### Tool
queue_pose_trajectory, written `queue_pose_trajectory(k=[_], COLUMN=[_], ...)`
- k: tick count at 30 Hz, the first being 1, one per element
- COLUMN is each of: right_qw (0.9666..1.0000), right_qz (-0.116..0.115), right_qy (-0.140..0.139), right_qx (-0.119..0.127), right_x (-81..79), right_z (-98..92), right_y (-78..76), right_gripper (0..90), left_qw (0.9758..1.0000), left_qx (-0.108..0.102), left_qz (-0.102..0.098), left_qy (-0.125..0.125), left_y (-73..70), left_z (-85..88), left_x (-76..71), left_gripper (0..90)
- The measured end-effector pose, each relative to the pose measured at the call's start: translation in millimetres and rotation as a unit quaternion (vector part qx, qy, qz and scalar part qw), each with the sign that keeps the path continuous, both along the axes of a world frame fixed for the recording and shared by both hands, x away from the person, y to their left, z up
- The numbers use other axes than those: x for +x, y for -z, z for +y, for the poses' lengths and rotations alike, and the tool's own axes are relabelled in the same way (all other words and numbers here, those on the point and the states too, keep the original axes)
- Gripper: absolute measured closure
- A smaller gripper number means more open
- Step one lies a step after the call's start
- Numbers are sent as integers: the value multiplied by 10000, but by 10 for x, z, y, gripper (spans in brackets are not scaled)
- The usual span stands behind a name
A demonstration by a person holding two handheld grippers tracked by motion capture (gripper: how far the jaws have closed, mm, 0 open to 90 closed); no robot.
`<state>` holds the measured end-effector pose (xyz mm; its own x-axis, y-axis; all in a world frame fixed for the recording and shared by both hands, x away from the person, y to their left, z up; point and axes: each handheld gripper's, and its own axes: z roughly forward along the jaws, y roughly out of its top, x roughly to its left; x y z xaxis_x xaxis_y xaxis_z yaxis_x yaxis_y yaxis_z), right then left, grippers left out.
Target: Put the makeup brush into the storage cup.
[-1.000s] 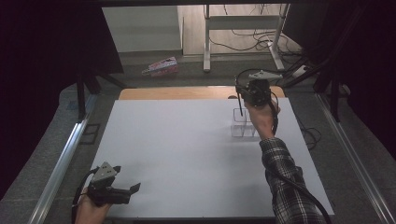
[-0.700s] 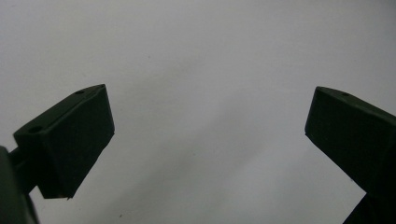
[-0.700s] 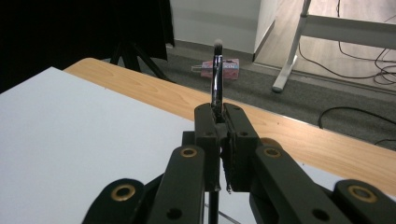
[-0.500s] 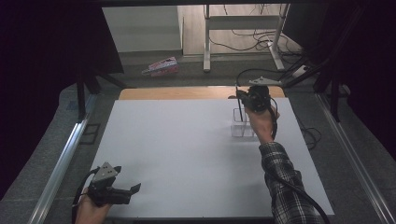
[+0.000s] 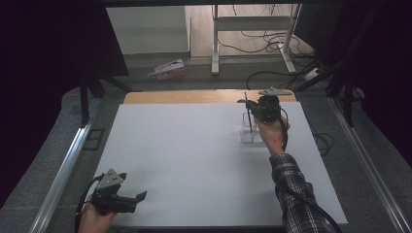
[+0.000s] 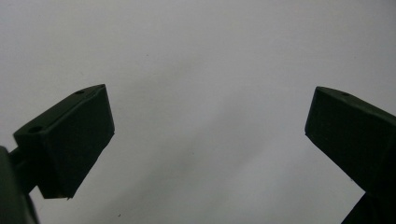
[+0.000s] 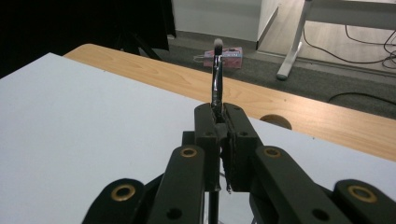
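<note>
My right gripper (image 5: 249,109) is at the far right of the white board (image 5: 194,155), shut on a thin black brush (image 5: 248,112). The brush stands upright, its lower end inside a small clear container (image 5: 251,134). In the right gripper view the jaws (image 7: 223,116) pinch the shiny handle, and the pale-tipped brush (image 7: 216,74) rises above them. My left gripper (image 5: 140,197) lies low at the board's near left corner, held by a hand. Its jaws stand wide apart (image 6: 208,135) over bare white surface, with nothing between them.
A wooden tabletop strip (image 5: 194,96) runs behind the board. A pink box (image 5: 167,69) lies on the floor beyond, near desk legs (image 5: 214,43) and cables (image 5: 272,73). Metal rails (image 5: 63,170) flank the board on both sides.
The right hand has come down a little with the brush, so the brush sits lower in the clear container. The left gripper has stayed where it was.
</note>
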<state>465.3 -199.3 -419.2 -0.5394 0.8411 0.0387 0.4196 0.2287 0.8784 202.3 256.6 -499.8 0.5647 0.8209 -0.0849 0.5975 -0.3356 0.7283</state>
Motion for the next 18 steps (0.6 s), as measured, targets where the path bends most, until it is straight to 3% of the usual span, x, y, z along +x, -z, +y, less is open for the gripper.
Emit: queue_pose_trajectory(k=[18], right_qw=[9998], right_qz=[157], right_qy=[11], right_qx=[-80], right_x=[-48], right_z=[-22], right_y=[216], right_gripper=[854], left_qw=[10000], left_qx=[25], left_qz=[24], left_qy=[25], left_y=[4], left_z=[-6], left_x=[2], left_gripper=[17])
